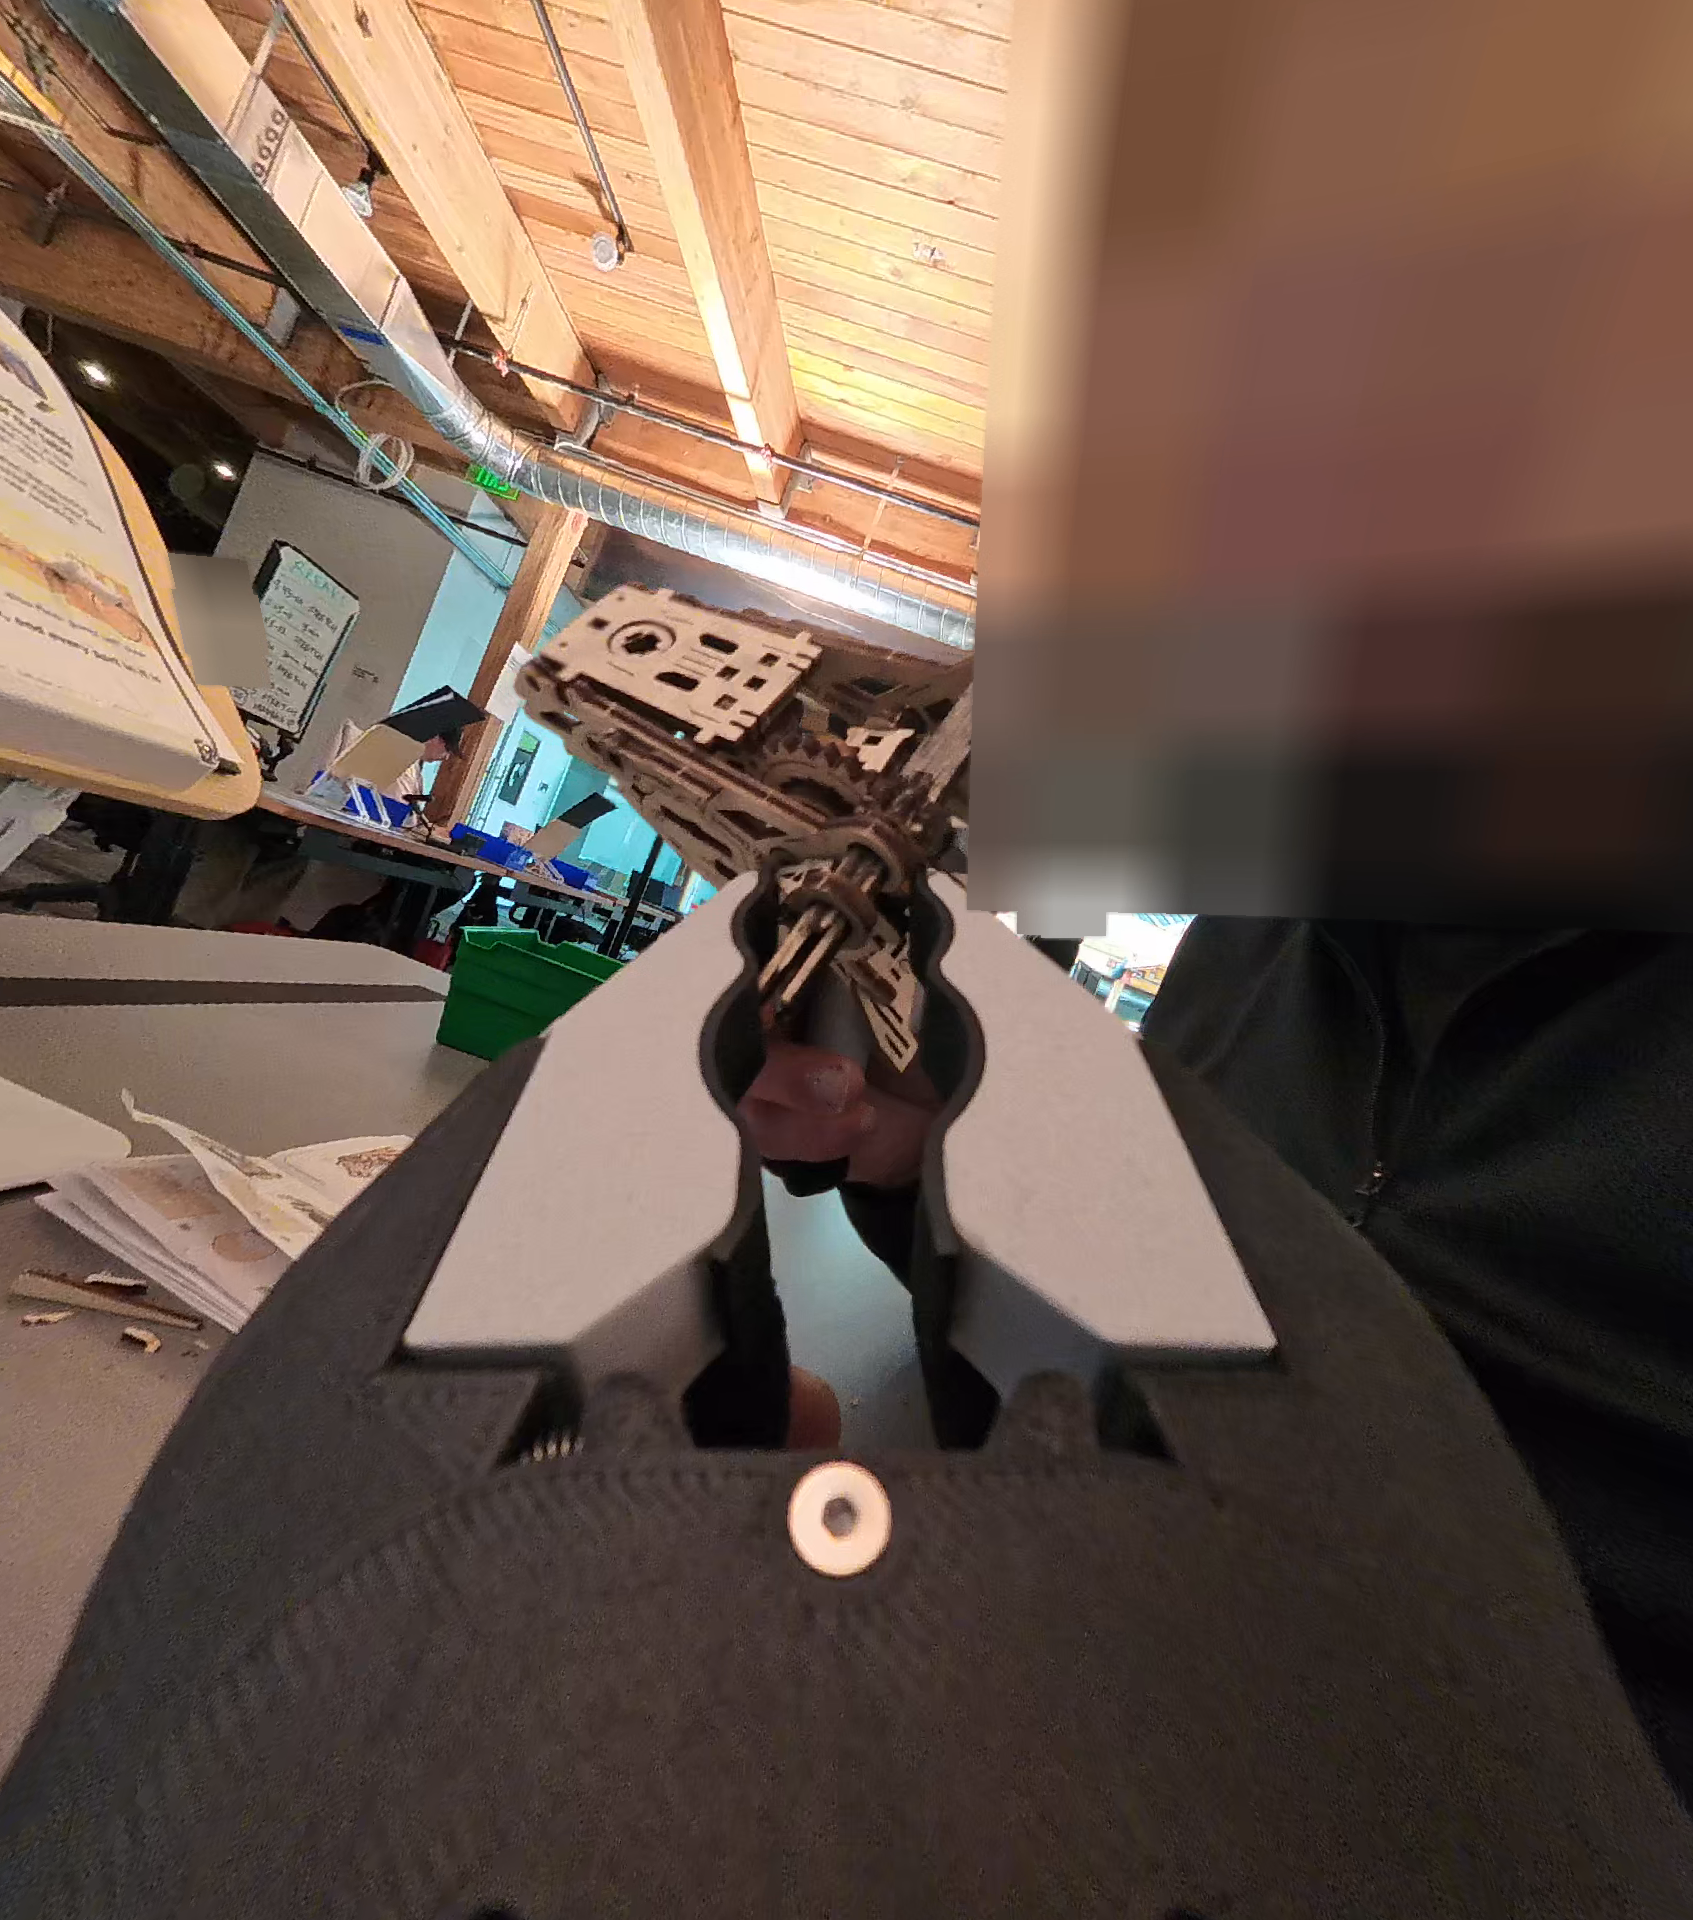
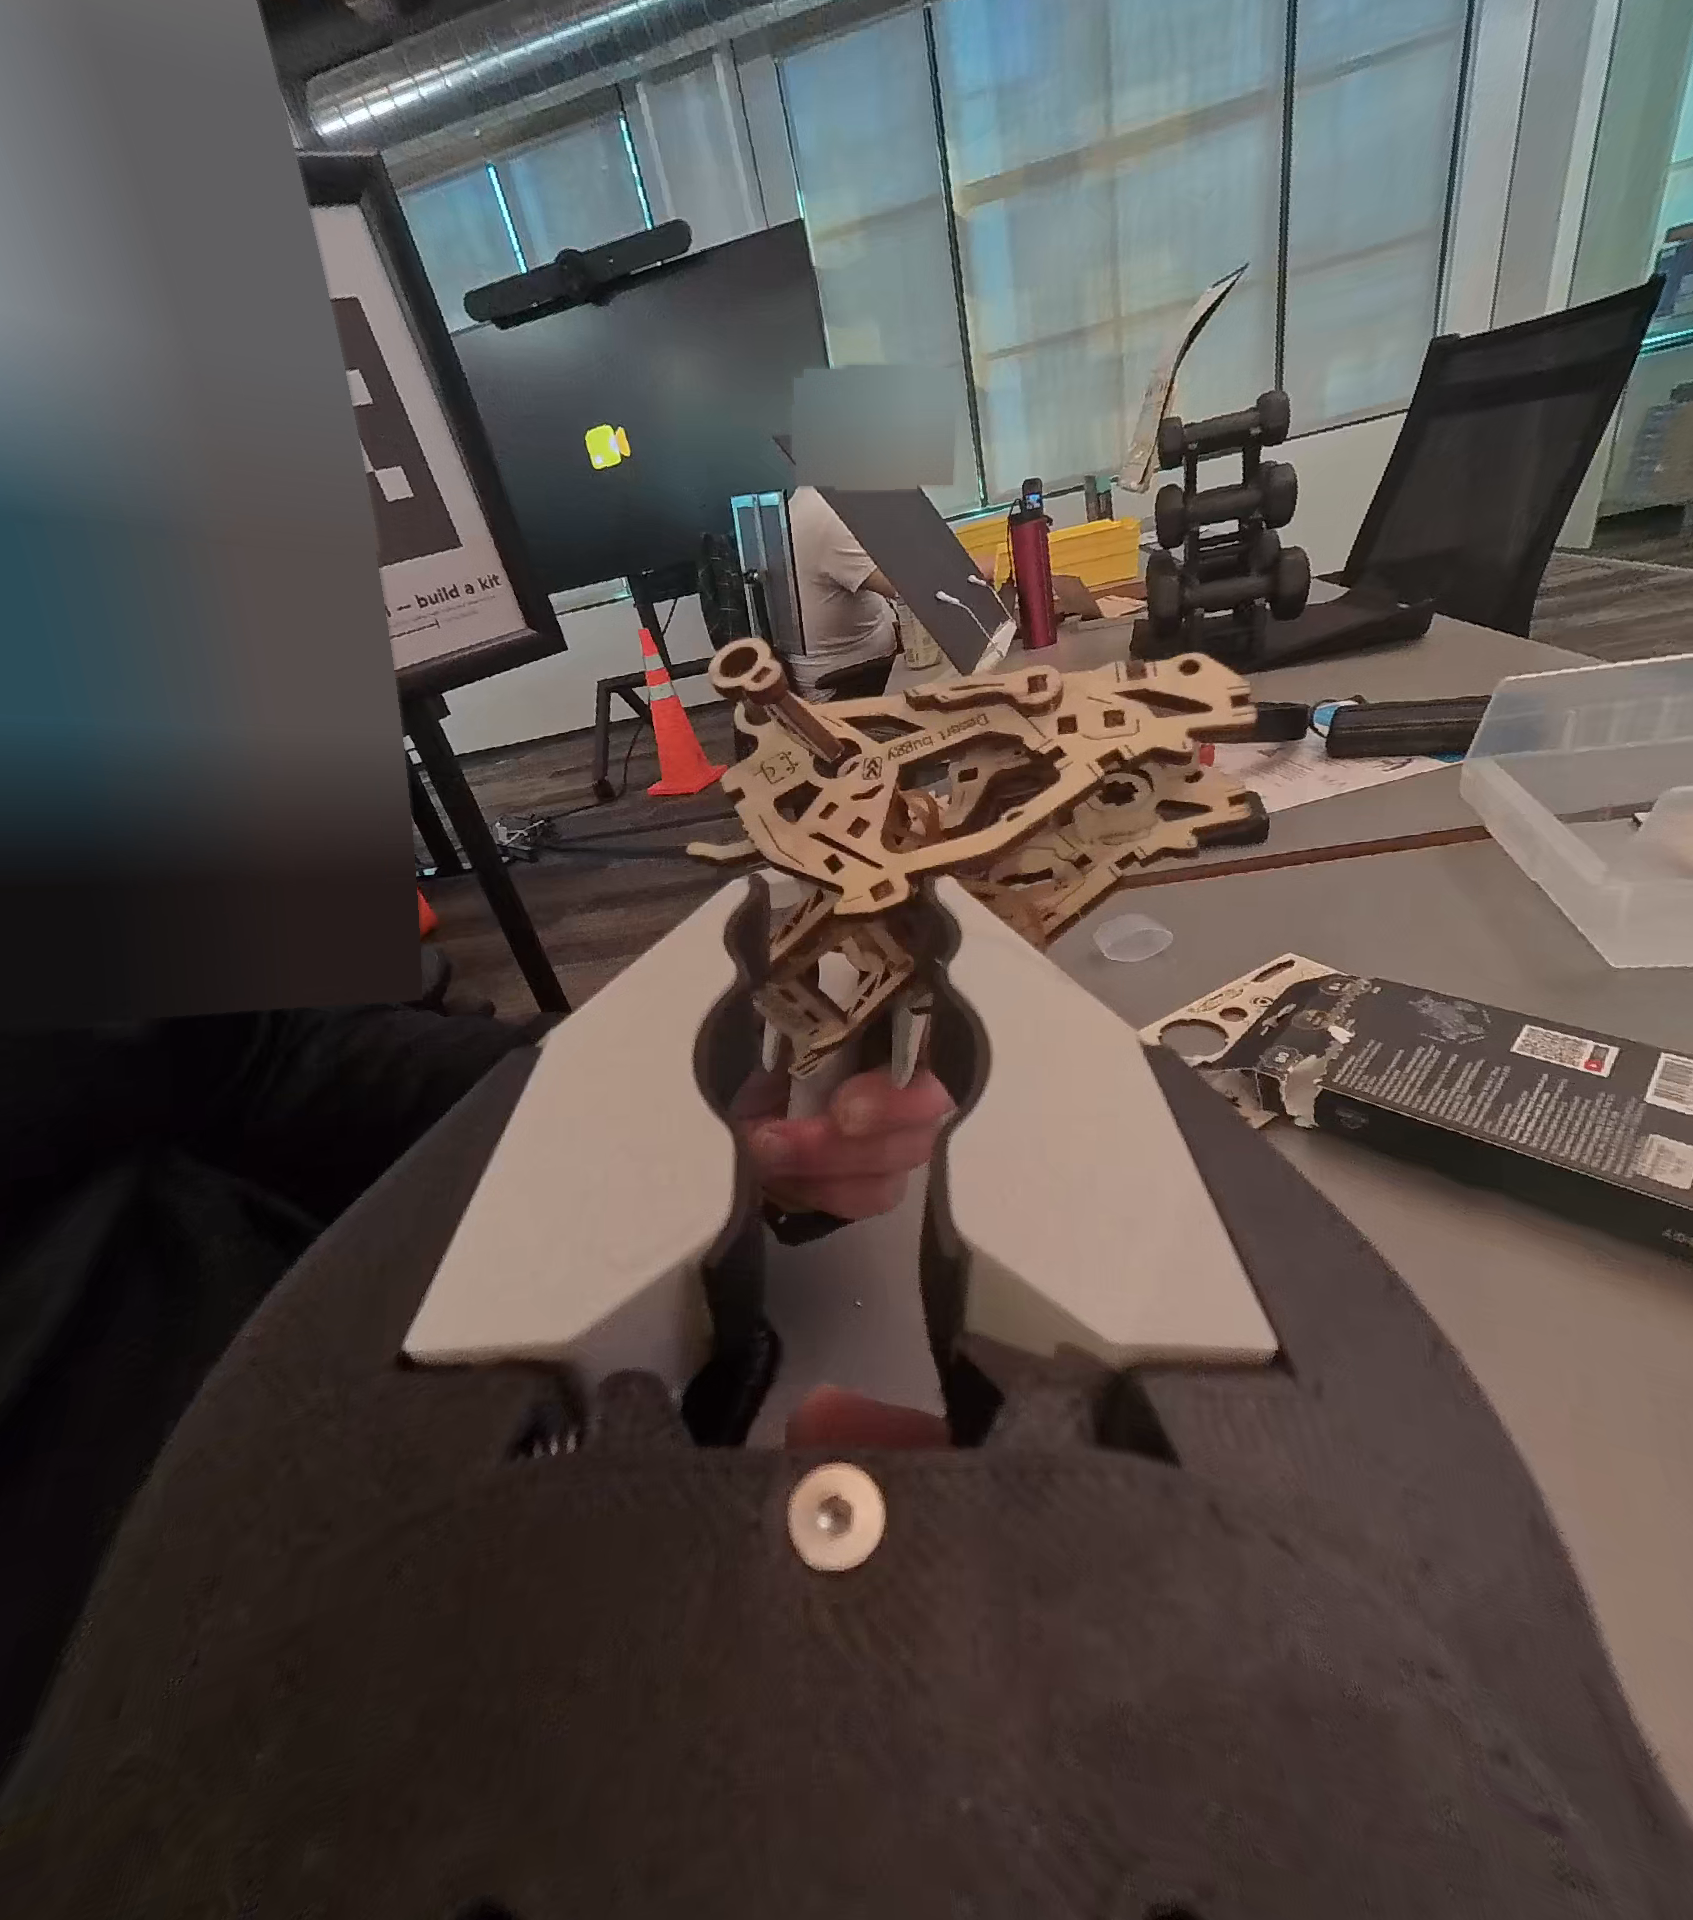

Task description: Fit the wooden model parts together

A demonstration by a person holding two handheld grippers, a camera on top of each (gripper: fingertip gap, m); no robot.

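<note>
Both tongs hold one wooden model [image 2: 967, 790] in the air above the bench [image 2: 1444, 1299]: left tongs [image 1: 842, 935] narrowly closed on its axle end, right tongs [image 2: 842, 935] closed on its lattice end. Best to keep the left steady and press along the axle. Seen from the right tongs, the model's long axis runs away and rightward.

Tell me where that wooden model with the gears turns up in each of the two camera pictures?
Left wrist view: the wooden model sits just above centre, rising from between the left gripper fingers toward the ceiling.
Right wrist view: it sits just above centre again, over the right gripper, spreading rightward.
Shared landmark: a bare hand shows behind the jaws under the model in both.
</note>
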